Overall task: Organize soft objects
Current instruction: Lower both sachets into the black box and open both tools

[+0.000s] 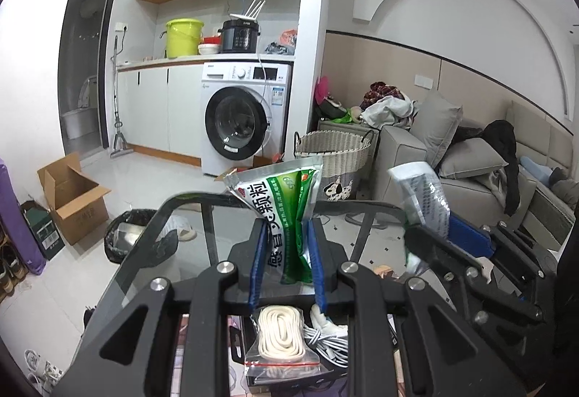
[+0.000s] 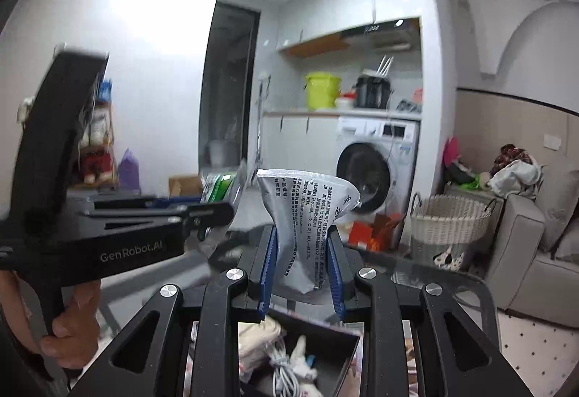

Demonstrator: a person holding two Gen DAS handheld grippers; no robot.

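My left gripper is shut on a green and silver sachet that stands upright between its blue pads, above a glass table. My right gripper is shut on a silver sachet with black print, pinched at its waist. In the left wrist view the right gripper shows at the right with that silver sachet. In the right wrist view the left gripper shows at the left, held by a hand. Below both grippers lies a bagged white cord and a grey cable.
A washing machine stands ahead under a counter with a green bucket. A wicker basket sits by a grey sofa piled with clothes. On the floor at the left are an open cardboard box and a black bin.
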